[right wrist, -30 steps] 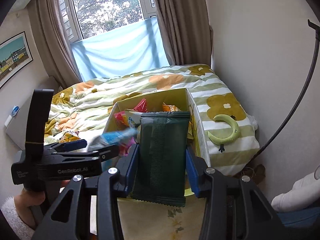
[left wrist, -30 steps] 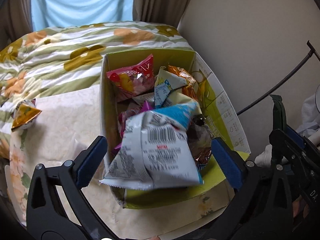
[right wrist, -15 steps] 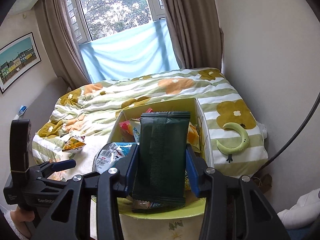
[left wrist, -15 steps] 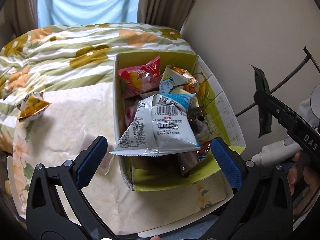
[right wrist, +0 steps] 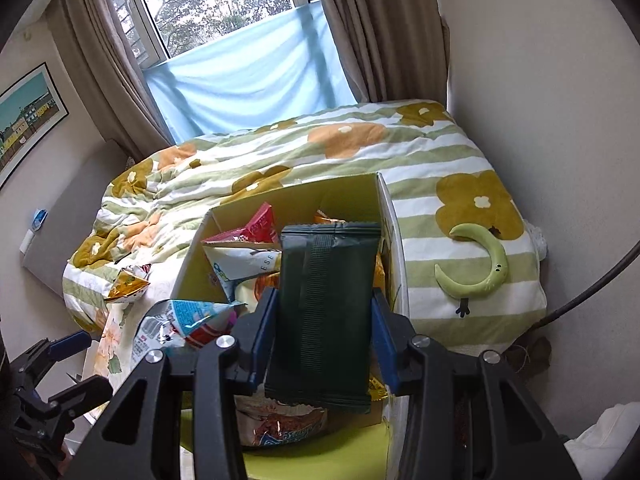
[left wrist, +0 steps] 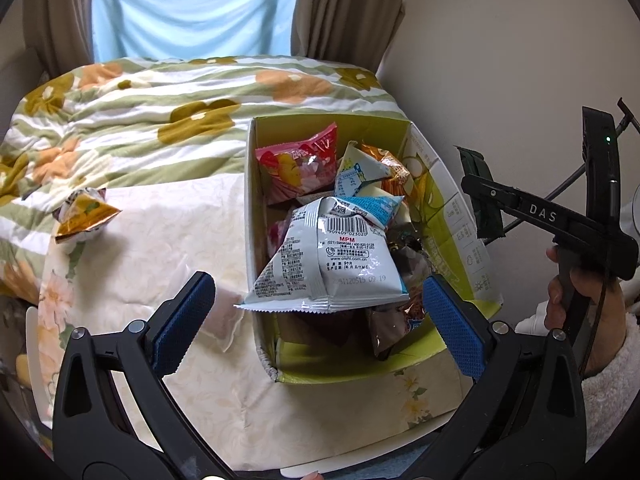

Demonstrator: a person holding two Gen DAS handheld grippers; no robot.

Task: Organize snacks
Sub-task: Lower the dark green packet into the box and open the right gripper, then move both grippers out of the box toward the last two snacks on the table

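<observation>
A yellow-green cardboard box (left wrist: 251,200) stands on a flowered cloth and holds several snack bags. A white and blue bag (left wrist: 328,256) lies on top of the pile, free of my left gripper (left wrist: 318,324), which hangs open over the box's near end. My right gripper (right wrist: 324,332) is shut on a dark green packet (right wrist: 324,312), held upright over the near right part of the box (right wrist: 376,192). In the left wrist view that packet (left wrist: 480,200) shows just past the box's right wall. A gold snack bag (left wrist: 84,216) lies on the cloth to the left.
A flowered quilt (left wrist: 160,100) covers the bed behind the box. A green crescent toy (right wrist: 480,264) lies on the bed to the right. A wall runs close along the right side. A person's hand (left wrist: 560,292) in a white sleeve holds the right gripper.
The white and blue bag left my open left gripper and settled on the pile as that gripper drew back. My right gripper carried the green packet forward and down to the box.
</observation>
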